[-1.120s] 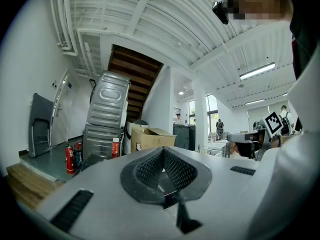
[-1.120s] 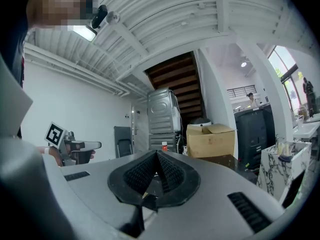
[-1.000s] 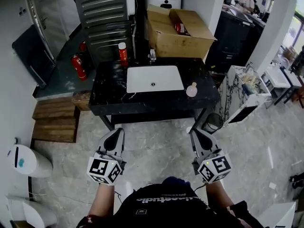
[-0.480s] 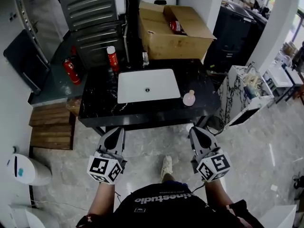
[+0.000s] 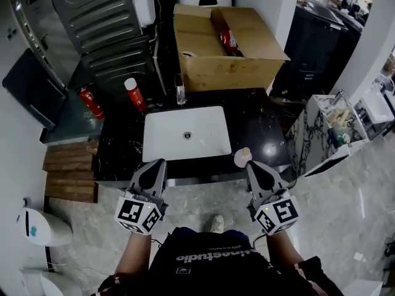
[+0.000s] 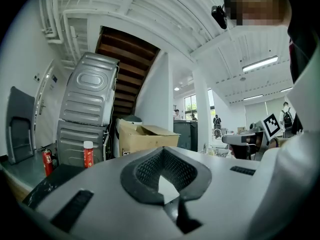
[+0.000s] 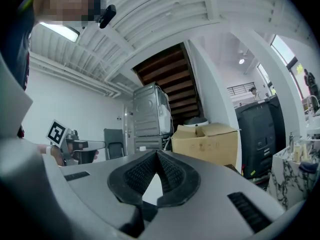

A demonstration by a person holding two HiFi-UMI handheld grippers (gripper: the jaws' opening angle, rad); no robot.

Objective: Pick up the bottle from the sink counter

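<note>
A small pink bottle (image 5: 241, 157) stands on the black sink counter (image 5: 262, 125), near its front right edge. My right gripper (image 5: 251, 166) is shut and empty, its tip just right of and beside the bottle; I cannot tell if they touch. In the right gripper view the jaws (image 7: 157, 153) meet and hide the bottle. A red bottle with a white cap (image 5: 133, 93) (image 6: 88, 154) stands at the counter's back left. My left gripper (image 5: 157, 164) (image 6: 163, 150) is shut and empty over the front edge, left of the white sink (image 5: 166, 137).
A faucet (image 5: 180, 94) rises behind the sink. Behind the counter sits an open cardboard box (image 5: 225, 48) (image 6: 145, 138) (image 7: 206, 144). A red fire extinguisher (image 5: 90, 102) and grey metal units (image 5: 105, 17) are at the left, a marble-patterned stand (image 5: 321, 128) at the right.
The person has stepped forward, so the counter is much nearer. Both grippers, earlier over the floor, now reach the counter's front edge, the right one beside the pink bottle. Both stay shut.
</note>
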